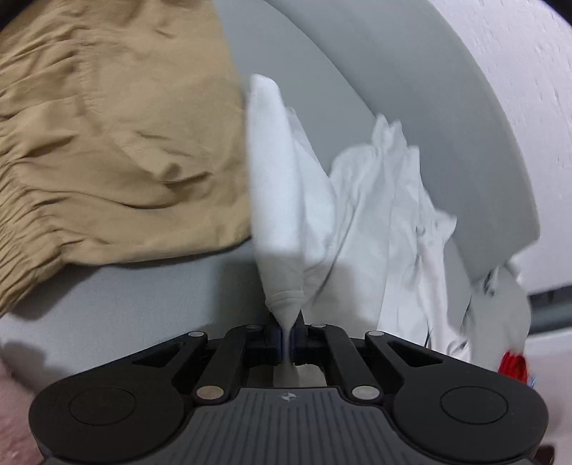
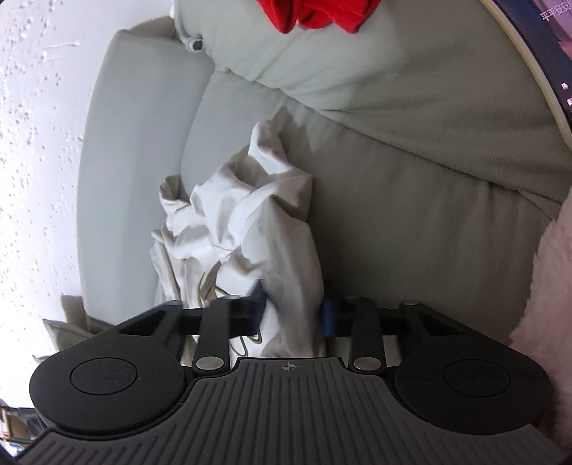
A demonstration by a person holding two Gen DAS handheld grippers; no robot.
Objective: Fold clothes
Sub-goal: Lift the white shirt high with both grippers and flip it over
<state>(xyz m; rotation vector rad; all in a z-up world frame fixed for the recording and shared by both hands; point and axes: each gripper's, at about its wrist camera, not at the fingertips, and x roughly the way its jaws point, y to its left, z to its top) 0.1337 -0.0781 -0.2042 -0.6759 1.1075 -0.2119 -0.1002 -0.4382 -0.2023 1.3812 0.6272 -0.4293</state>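
Observation:
A white garment (image 1: 375, 200) hangs crumpled against the grey sofa. My left gripper (image 1: 287, 334) is shut on a narrow hemmed tip of it, and a taut fold (image 1: 275, 186) rises from the jaws. In the right wrist view the same white garment (image 2: 250, 214) lies bunched on the seat cushion. My right gripper (image 2: 293, 311) holds a thick bunch of it between its blue pads (image 2: 327, 316), the fingers partly apart and pressed on the cloth. A tan garment (image 1: 107, 143) with a gathered waistband lies spread at the left.
The grey sofa armrest (image 2: 136, 161) stands left of the white pile, and back cushions (image 2: 411, 107) lie to the right. Red cloth (image 2: 314, 14) rests on a cushion at the top. A pink fluffy sleeve (image 2: 547, 286) shows at the right edge.

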